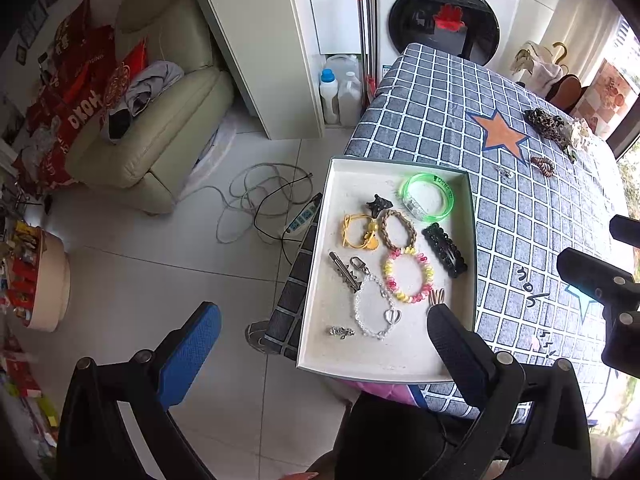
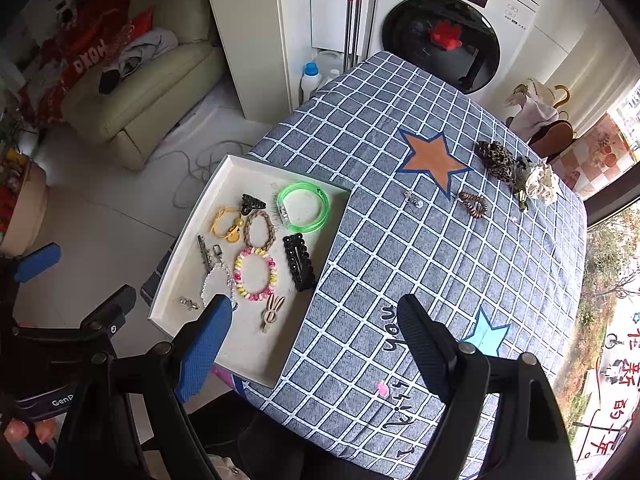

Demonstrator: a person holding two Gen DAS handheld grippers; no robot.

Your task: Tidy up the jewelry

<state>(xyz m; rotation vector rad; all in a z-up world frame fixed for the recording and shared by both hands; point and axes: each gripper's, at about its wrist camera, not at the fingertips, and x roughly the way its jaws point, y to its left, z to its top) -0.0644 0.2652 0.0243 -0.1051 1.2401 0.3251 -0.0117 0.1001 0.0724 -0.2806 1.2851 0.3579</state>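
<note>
The left gripper (image 1: pixel 324 340) hangs above the near left edge of the desk (image 1: pixel 540 208), fingers spread wide and holding nothing; its blue finger (image 1: pixel 190 350) is over the floor and its black finger over the near right corner of the tray (image 1: pixel 320 292). The tray sits at the left edge of the desk, partly overhanging it.

Inside the tray, left to right:
- a metal hair clip (image 2: pixel 205 254) and a small silver charm (image 2: pixel 189 303) along the left side;
- a yellow hair tie (image 1: pixel 358 232) and a clear bead bracelet (image 1: pixel 374 308);
- a small black claw clip (image 1: pixel 378 205) touching a brown braided hair tie (image 1: pixel 398 230);
- a pink-and-yellow spiral hair tie (image 2: pixel 256 274), and near it a beige rabbit-shaped clip (image 2: pixel 273 312);
- a green bangle (image 2: pixel 303 207) at the far right corner and a black snap clip (image 2: pixel 299 262) along the right wall.

The right gripper (image 2: pixel 316 340) hangs over the near right edge of the tray, fingers wide apart and empty.

Further right on the bare cloth lie a small silver piece (image 2: pixel 412 198), a brown spiral hair tie (image 2: pixel 473 204), a leopard-print scrunchie (image 2: pixel 498 162) and a white scrunchie (image 2: pixel 540 184), the two scrunchies just beside each other and all well apart from the tray.
</note>
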